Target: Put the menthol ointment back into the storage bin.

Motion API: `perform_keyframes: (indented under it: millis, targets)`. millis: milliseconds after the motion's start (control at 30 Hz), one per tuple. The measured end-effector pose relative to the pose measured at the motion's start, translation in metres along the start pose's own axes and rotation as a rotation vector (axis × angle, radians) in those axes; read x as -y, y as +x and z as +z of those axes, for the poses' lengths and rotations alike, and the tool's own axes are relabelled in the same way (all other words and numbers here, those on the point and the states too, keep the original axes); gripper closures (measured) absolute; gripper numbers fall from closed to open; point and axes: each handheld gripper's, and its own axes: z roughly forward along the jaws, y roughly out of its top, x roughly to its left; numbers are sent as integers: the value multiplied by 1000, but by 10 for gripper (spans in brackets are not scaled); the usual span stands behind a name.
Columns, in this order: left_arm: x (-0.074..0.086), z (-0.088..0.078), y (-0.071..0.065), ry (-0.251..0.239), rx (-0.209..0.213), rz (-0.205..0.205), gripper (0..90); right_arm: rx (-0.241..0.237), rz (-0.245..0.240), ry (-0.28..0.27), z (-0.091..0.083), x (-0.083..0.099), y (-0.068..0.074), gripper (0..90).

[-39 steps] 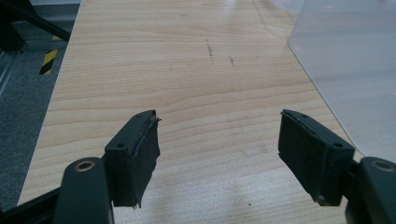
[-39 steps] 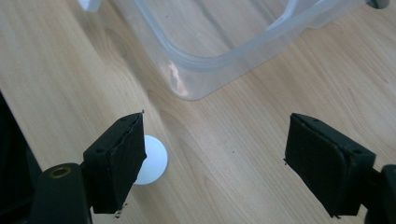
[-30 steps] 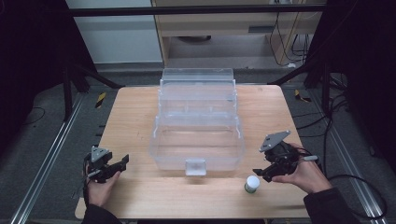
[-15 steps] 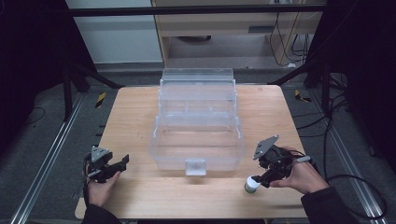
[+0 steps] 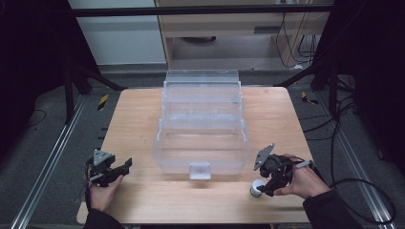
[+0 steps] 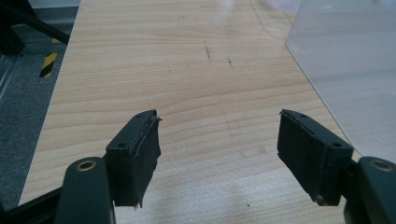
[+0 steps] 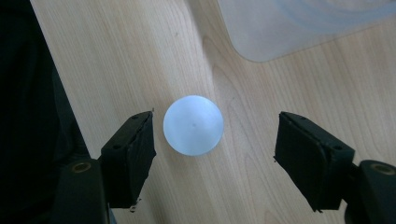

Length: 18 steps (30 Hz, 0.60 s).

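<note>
High view: right hand-held gripper [image 5: 261,187] hung over a small white-capped jar [image 5: 257,190] on the wood surface [image 5: 143,114], just in front of the clear tiered organiser box [image 5: 202,129]. Left hand-held gripper [image 5: 117,171] sat idle.

Left gripper view: jaws spread, nothing between.

Right gripper view: jaws had just been closing, straddling the jar's cap [image 7: 193,124], pads not touching. Grasp step; next needs further closing.

A lab or test workspace. A bare wooden tabletop [image 5: 143,119] sits inside a black metal frame [image 5: 200,9] on grey carpet. Loose cables [image 5: 353,124] trail beside the tabletop's right edge.
</note>
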Motion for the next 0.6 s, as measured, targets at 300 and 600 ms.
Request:
perform_keyframes:
  millis: [300,600]
  targets:
    - [0,0,-1,-3,-4,3,298,-18,-4,14,9,5,2,298]
    - [0,-1,-1,-4,-7,5,303,-42,-16,42,19,5,3,324]
